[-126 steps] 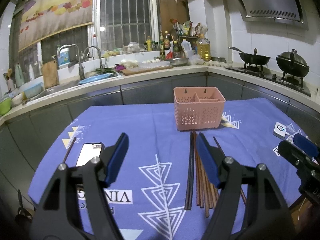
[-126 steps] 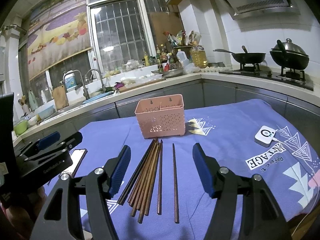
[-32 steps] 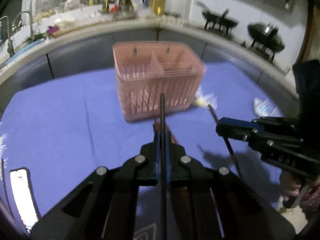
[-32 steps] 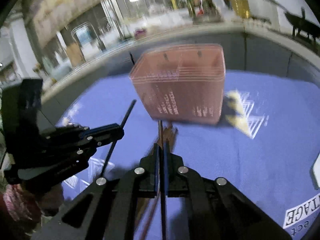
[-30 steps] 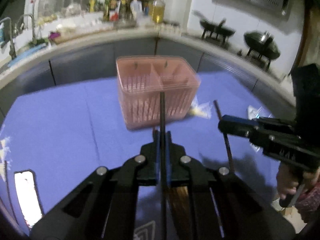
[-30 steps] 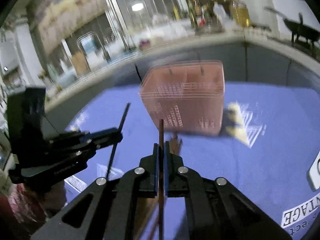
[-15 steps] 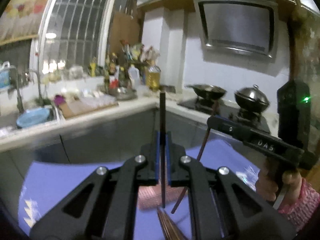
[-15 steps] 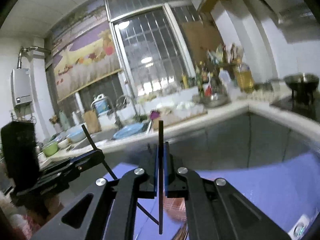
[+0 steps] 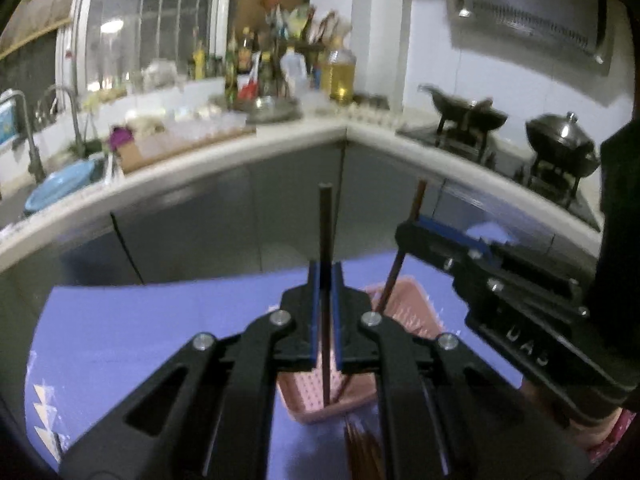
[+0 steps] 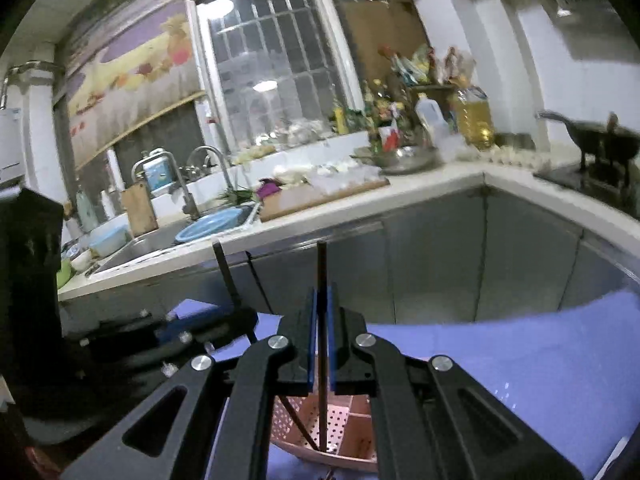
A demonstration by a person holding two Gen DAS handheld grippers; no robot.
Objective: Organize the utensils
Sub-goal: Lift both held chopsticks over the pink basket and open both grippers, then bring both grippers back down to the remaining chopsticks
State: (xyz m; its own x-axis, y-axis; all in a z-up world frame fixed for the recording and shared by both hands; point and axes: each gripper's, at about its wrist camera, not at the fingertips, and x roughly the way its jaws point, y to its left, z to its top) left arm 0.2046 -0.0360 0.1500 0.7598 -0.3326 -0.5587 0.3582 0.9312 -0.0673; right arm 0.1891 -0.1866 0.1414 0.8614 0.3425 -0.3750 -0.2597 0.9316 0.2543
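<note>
Both grippers hold one chopstick each, upright, above the pink utensil basket (image 9: 404, 312), which stands on the blue-cloth table (image 9: 160, 320). Left gripper (image 9: 325, 316): fingers pressed together on a dark chopstick (image 9: 325, 232), long axis near vertical, lower tip showing below the pads against the basket's perforated wall; whether it is inside a compartment or only in front of the wall, cannot tell. Right gripper (image 10: 320, 340): fingers clamped on a brown chopstick (image 10: 321, 280), also near vertical, lower tip inside the basket (image 10: 344, 420), just left of a divider and close to the perforated floor. In the right wrist view a second stick leans diagonally into the same compartment; judged to be the left gripper's chopstick. In the left wrist view the right gripper's stick slants down into the basket mouth from the right. Key relation: basket lies directly below both sets of fingers, and each stick's long axis points down into it, so the next move appears to need only a release or short lowering, no sideways travel. Right stick looks deeper in, so the right hand seems nearer to letting go. Risk, judged: the two sticks cross near the basket and could knock each other. Remaining chopsticks (image 9: 364, 452) lie on the cloth on the near side of the basket.
</note>
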